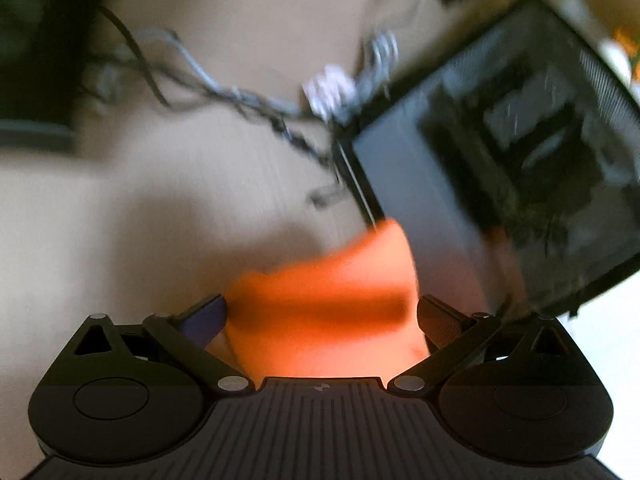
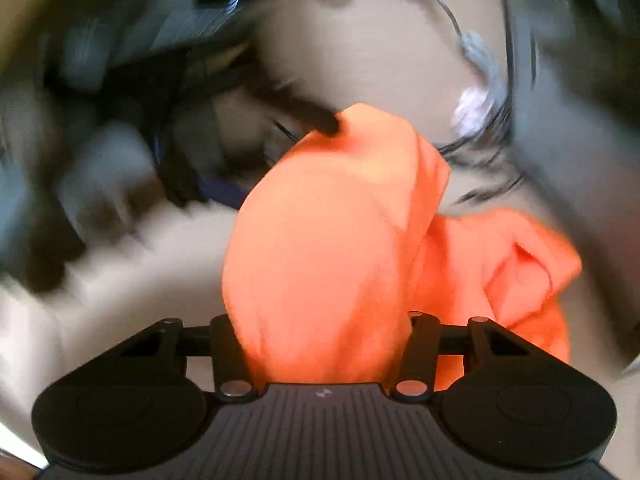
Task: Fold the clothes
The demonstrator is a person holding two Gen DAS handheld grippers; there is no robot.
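Bulging between both fingers of the right tool [image 2: 322, 344], orange cloth [image 2: 320, 240], gripped; same cloth [image 1: 320, 308] between spread left tool [image 1: 322, 316] fingers, grip unclear.

Tangled cables [image 1: 224, 92] beside black case [image 1: 500, 160]

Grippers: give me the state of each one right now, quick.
Left hand-held gripper: jaws apart, orange cloth between them; grip cannot be told.
Right hand-held gripper: orange cloth bunched between its jaws; grip cannot be told.
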